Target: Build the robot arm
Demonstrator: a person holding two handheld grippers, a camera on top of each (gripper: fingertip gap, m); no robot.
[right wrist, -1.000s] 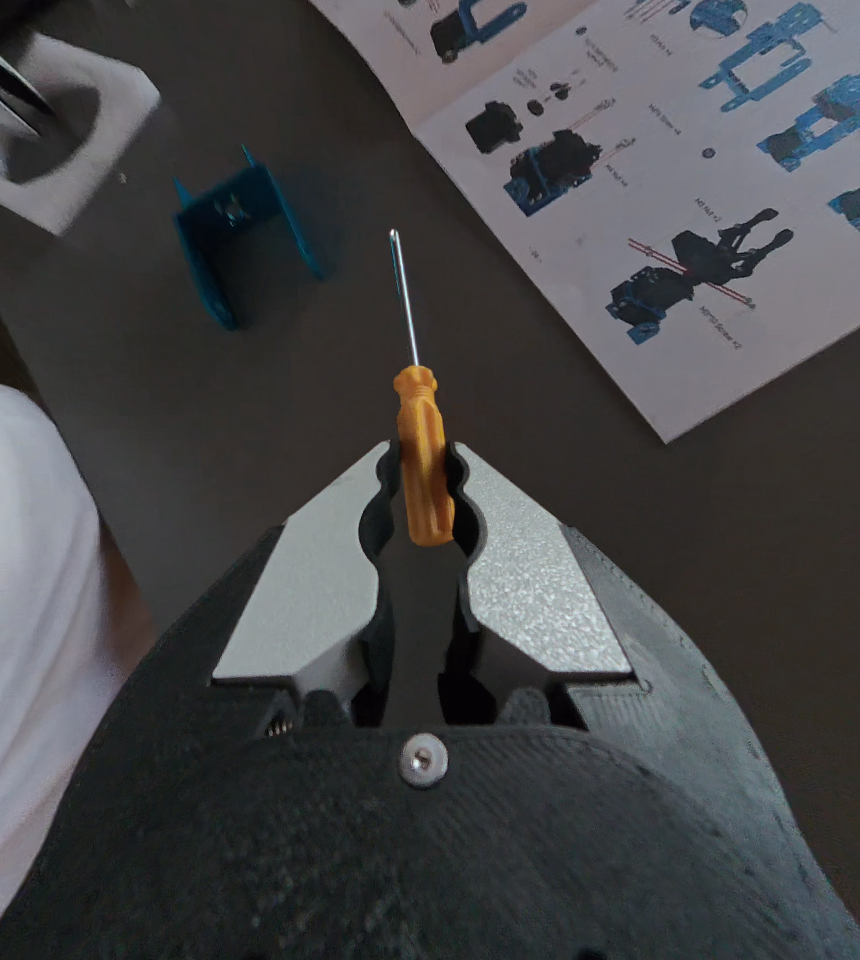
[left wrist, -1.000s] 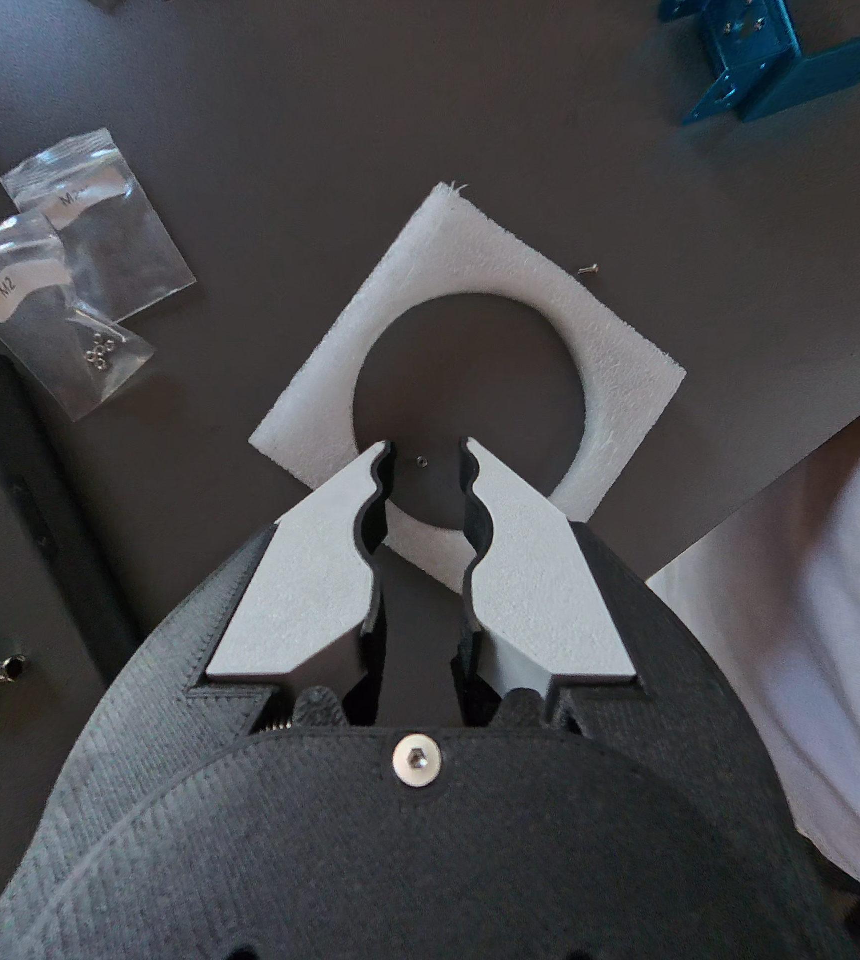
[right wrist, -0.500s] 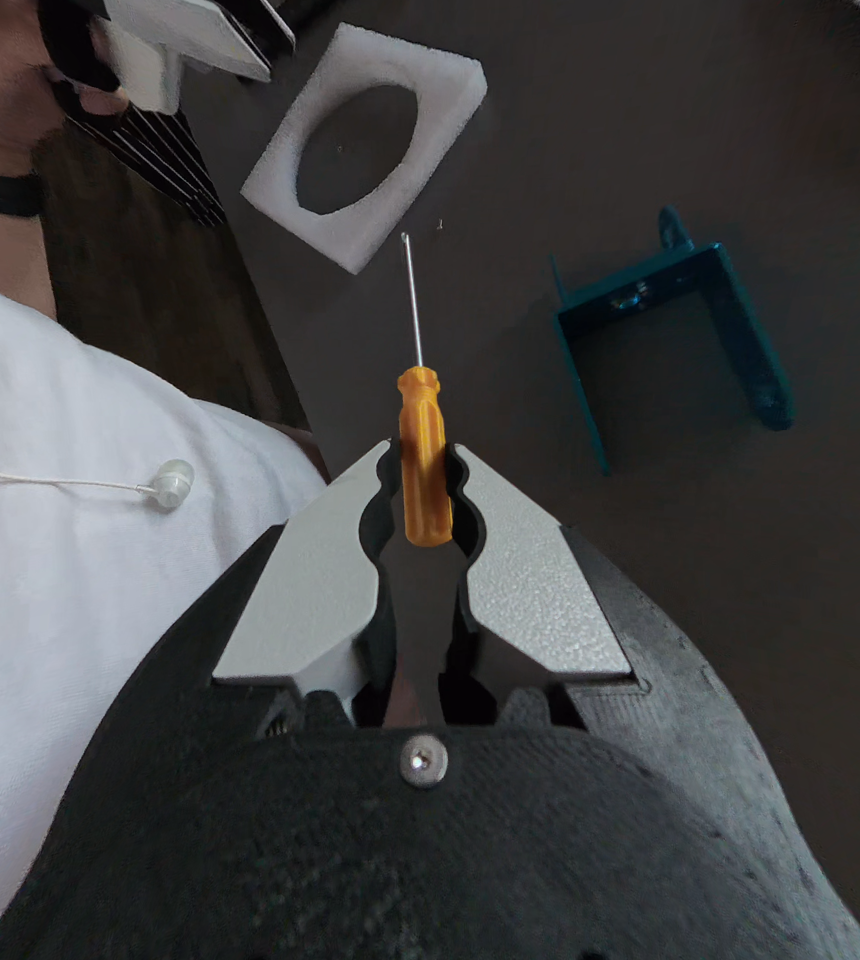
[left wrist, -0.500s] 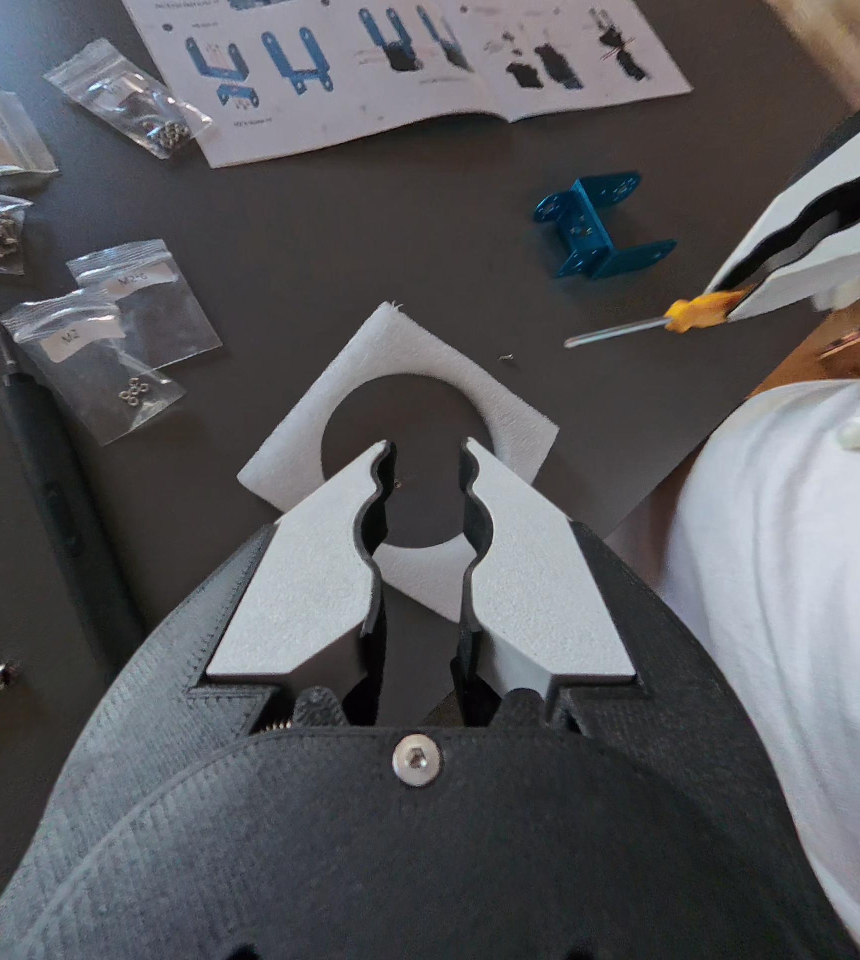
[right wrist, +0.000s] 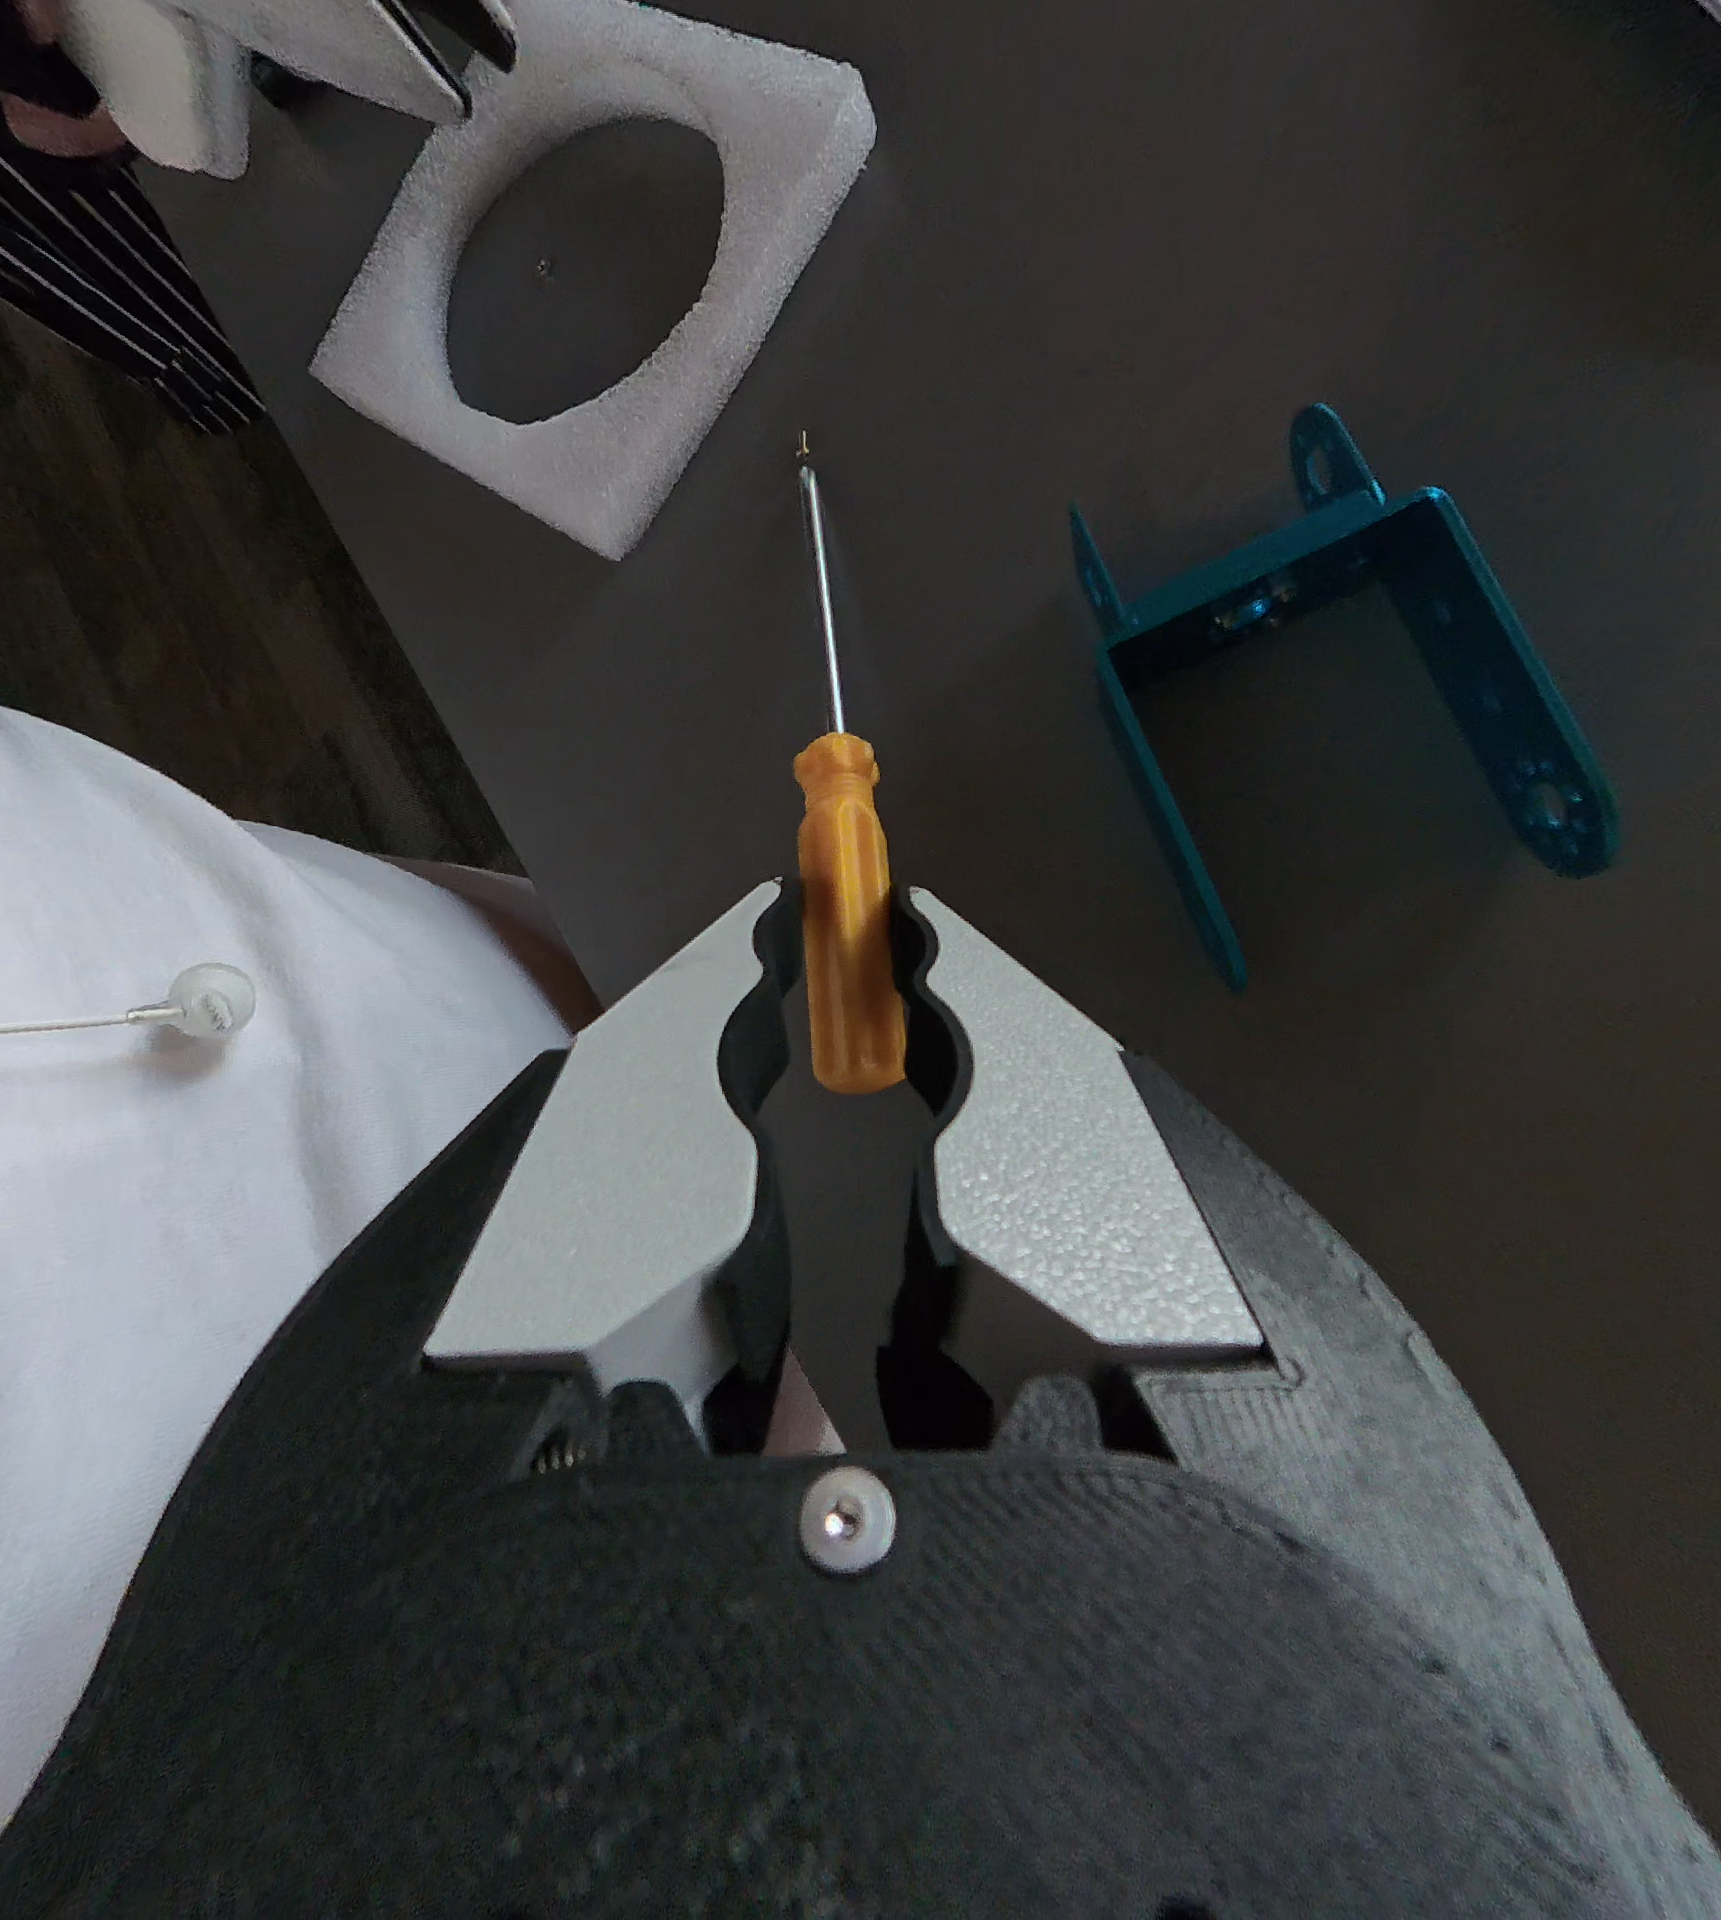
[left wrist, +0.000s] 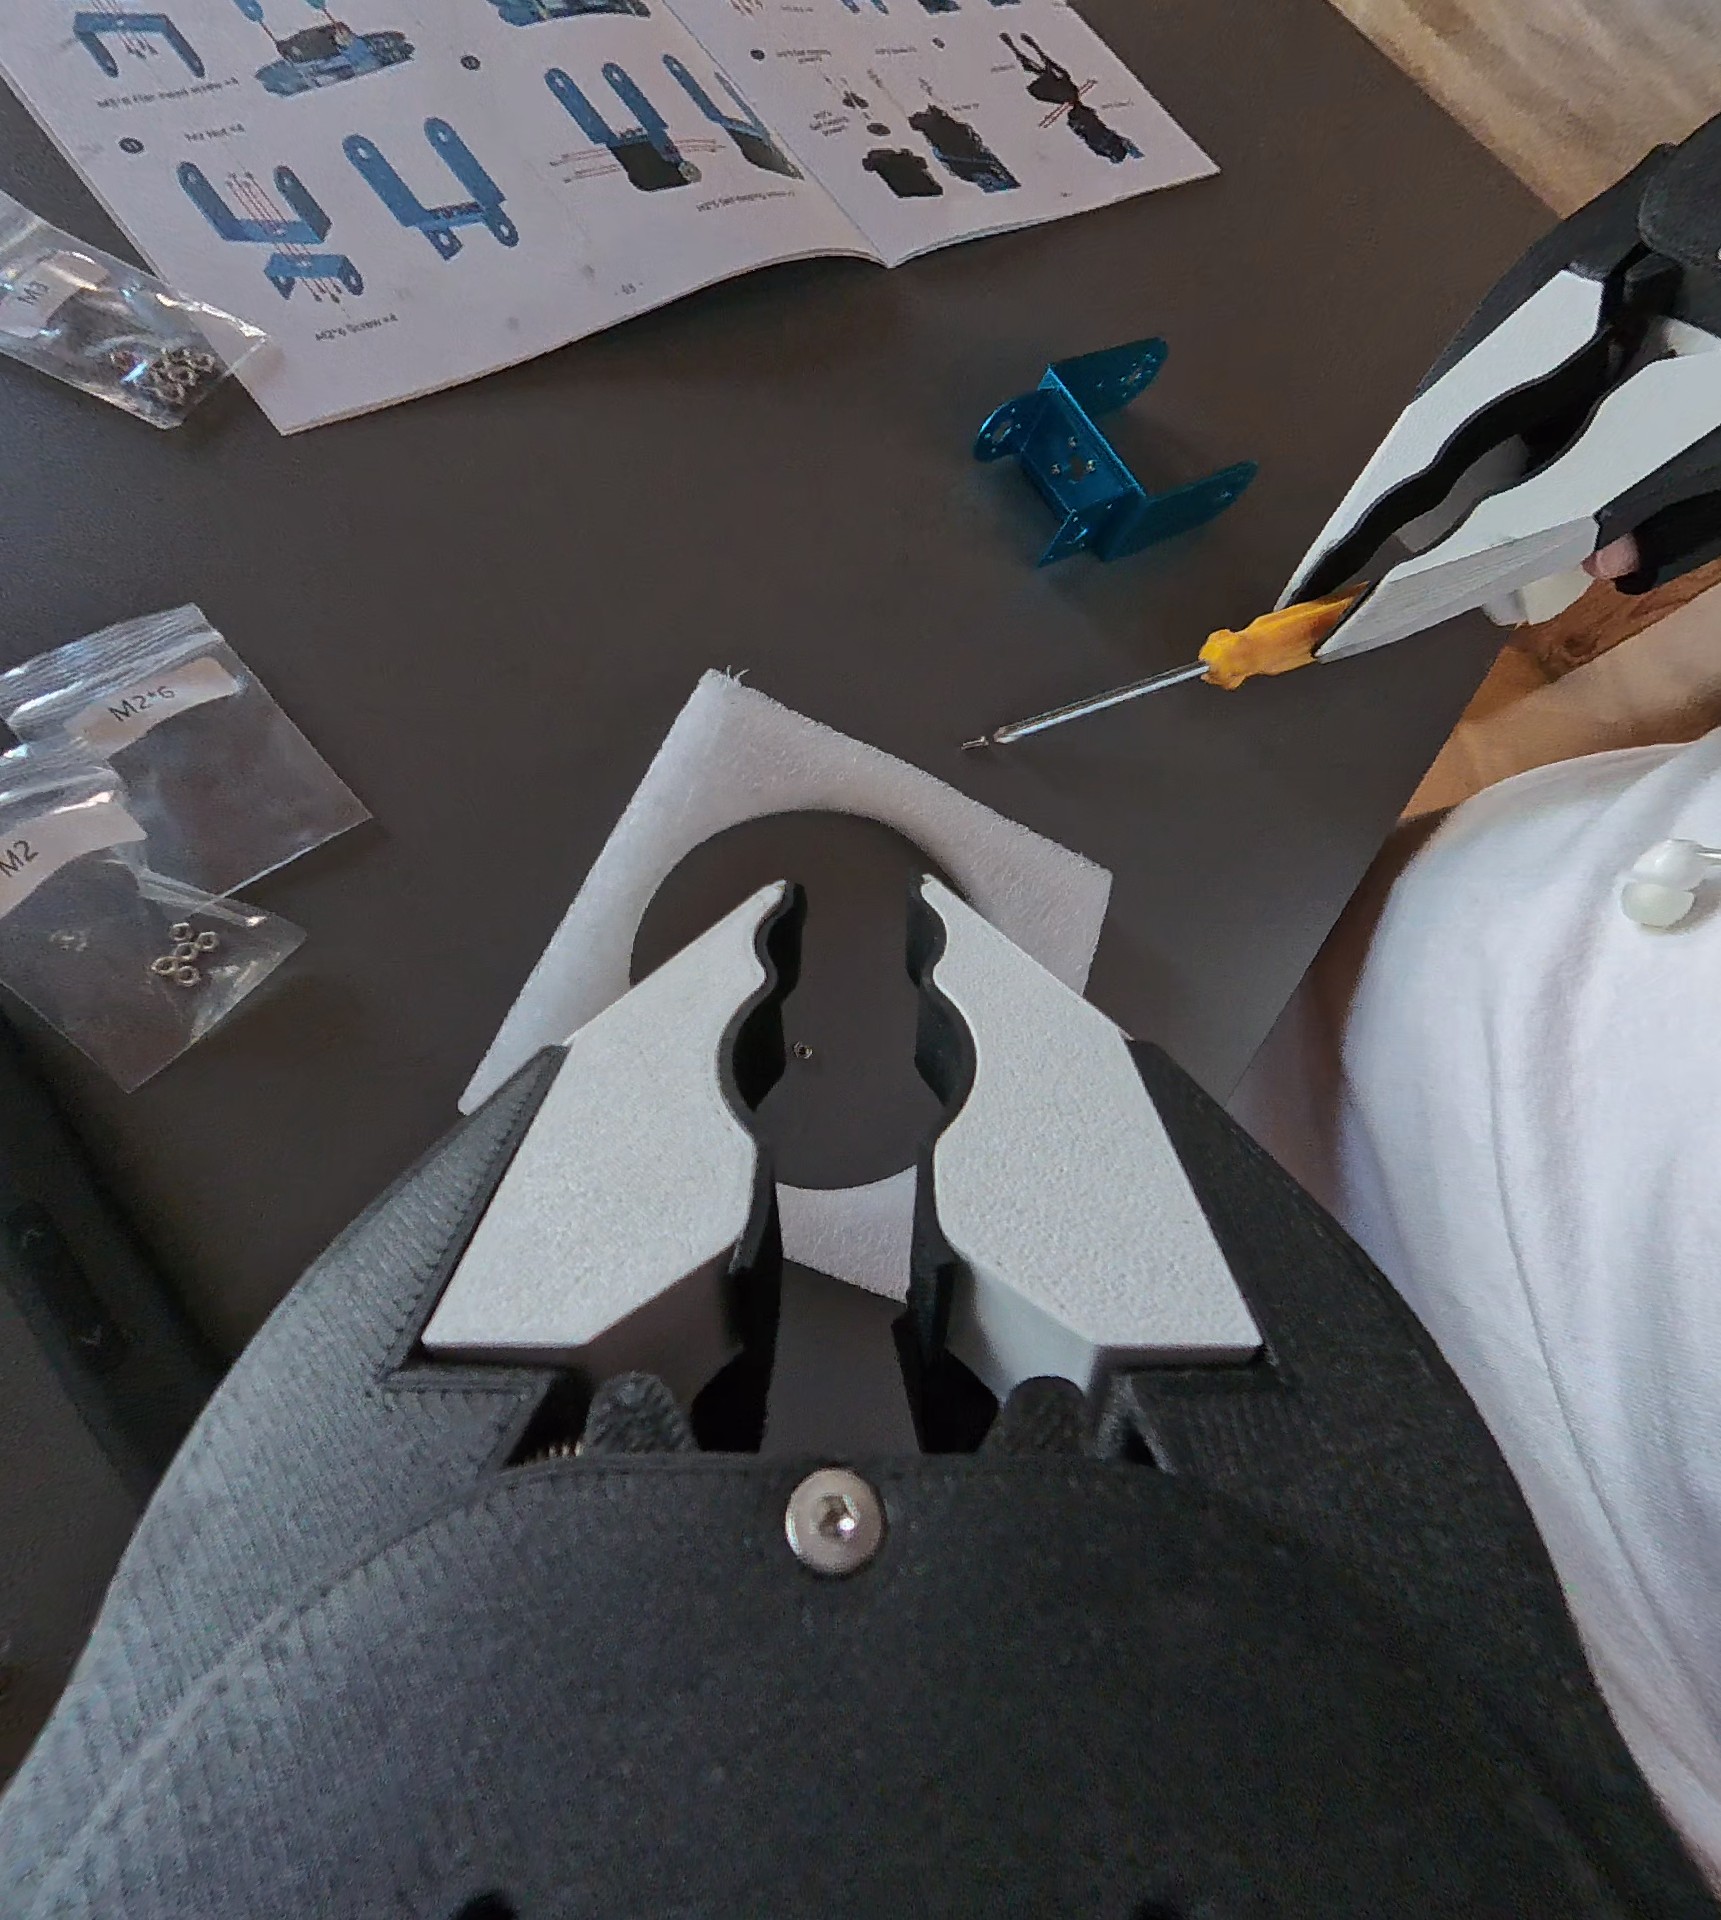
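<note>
1. Dark matte tabletop (left wrist: 627, 540) carries everything; a wooden edge shows at its right side, beside a person in a white shirt (left wrist: 1562, 1143).
2. Left gripper (left wrist: 851, 904) hangs over a white foam square (left wrist: 731, 769) with a round cut-out; its jaws stand apart, holding nothing, and one tiny nut (left wrist: 803, 1051) lies inside the cut-out between them.
3. Right gripper (right wrist: 843, 894) has its jaws clamped on an orange-handled screwdriver (right wrist: 840, 914), whose tip sits just beside one small screw (right wrist: 806, 449) near the foam's edge.
4. One blue metal bracket (left wrist: 1105, 457) lies apart from the screwdriver, to its right in the right wrist view.
5. Counted in the left wrist view: one open instruction booklet (left wrist: 523, 156) and three clear hardware bags (left wrist: 87, 935).
</note>
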